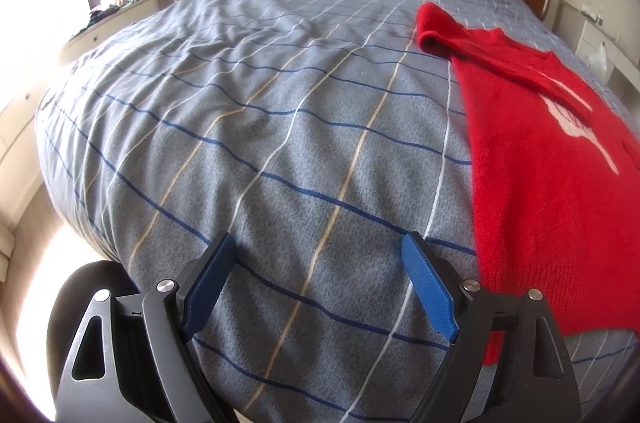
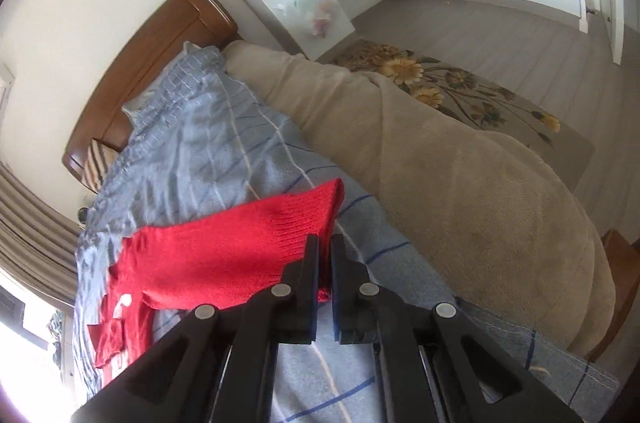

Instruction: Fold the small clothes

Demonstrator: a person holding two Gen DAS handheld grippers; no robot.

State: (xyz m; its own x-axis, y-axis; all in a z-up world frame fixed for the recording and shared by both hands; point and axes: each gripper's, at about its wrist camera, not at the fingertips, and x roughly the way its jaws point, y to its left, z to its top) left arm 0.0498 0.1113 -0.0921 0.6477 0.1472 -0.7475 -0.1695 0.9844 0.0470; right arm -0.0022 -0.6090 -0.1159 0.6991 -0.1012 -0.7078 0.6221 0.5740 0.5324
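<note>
On the bed (image 1: 280,127), my right gripper (image 2: 325,243) has its jaws clamped on the red sweater (image 2: 240,247); my left gripper (image 1: 316,255) hangs wide, empty.

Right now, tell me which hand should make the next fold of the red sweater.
Right. The right gripper has its jaws shut on the sweater's sleeve. The left gripper hangs open over bare bedspread, beside the sweater.
</note>
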